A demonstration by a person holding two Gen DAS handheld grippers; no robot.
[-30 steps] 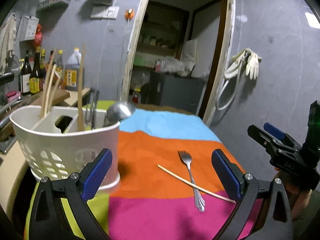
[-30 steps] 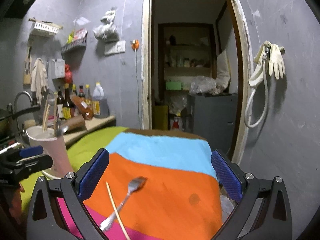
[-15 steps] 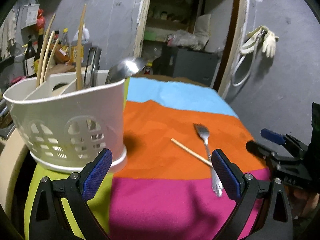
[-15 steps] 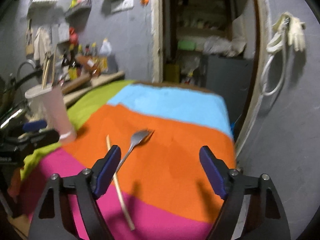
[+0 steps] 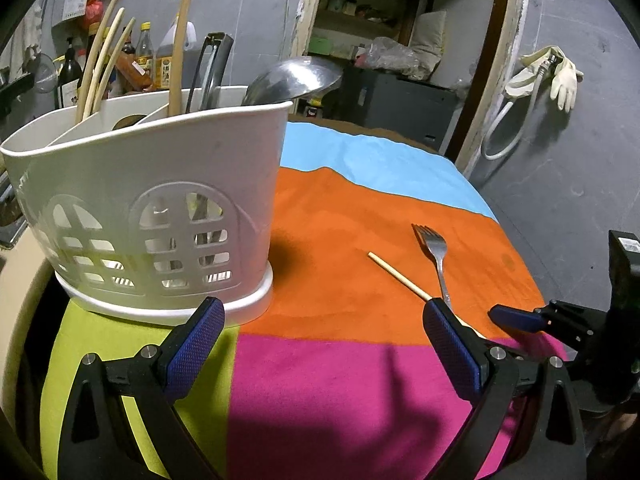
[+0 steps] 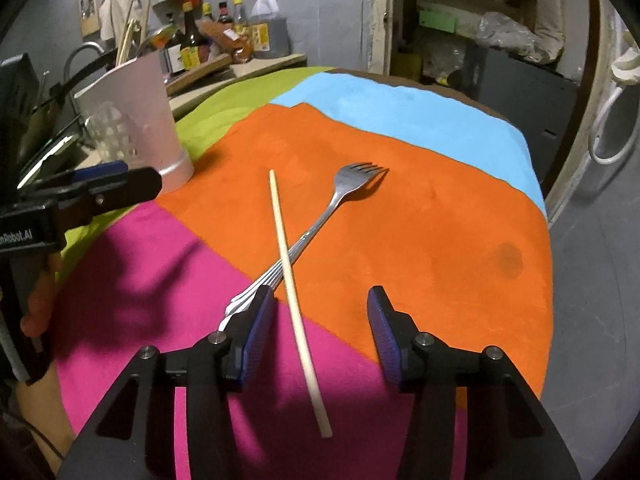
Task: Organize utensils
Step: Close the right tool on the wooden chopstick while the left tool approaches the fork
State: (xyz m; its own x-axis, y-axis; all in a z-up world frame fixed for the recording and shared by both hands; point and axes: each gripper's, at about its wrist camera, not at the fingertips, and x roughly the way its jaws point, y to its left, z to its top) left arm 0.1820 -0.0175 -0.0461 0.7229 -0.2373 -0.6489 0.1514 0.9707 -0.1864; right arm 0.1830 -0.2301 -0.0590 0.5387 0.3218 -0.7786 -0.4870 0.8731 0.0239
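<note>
A wooden chopstick point(image 6: 284, 240) lies crossed over a steel fork point(image 6: 332, 208) on the orange and pink cloth. My right gripper point(image 6: 320, 308) hangs just above them. Its jaws are closing, the chopstick runs between them nearer the left pad, and neither pad presses on it. The fork's handle end is hidden behind the left finger point(image 6: 256, 320). My left gripper point(image 5: 322, 320) stands open and empty over the pink and green cloth, just in front of the white utensil holder point(image 5: 160, 184). In the left wrist view the fork point(image 5: 438, 264) and chopstick point(image 5: 396, 276) lie to its right.
The holder carries wooden chopsticks point(image 5: 100, 52), a ladle point(image 5: 292, 78) and tongs. Bottles point(image 6: 264, 28) stand on a counter behind it. The round table's cloth point(image 6: 440, 208) drops off at the right edge, towards a doorway and a grey wall with hanging gloves point(image 5: 560, 76).
My right gripper has come down and tipped over the chopstick and fork, and its jaws have narrowed. My left gripper has sunk and tilted down in front of the holder.
</note>
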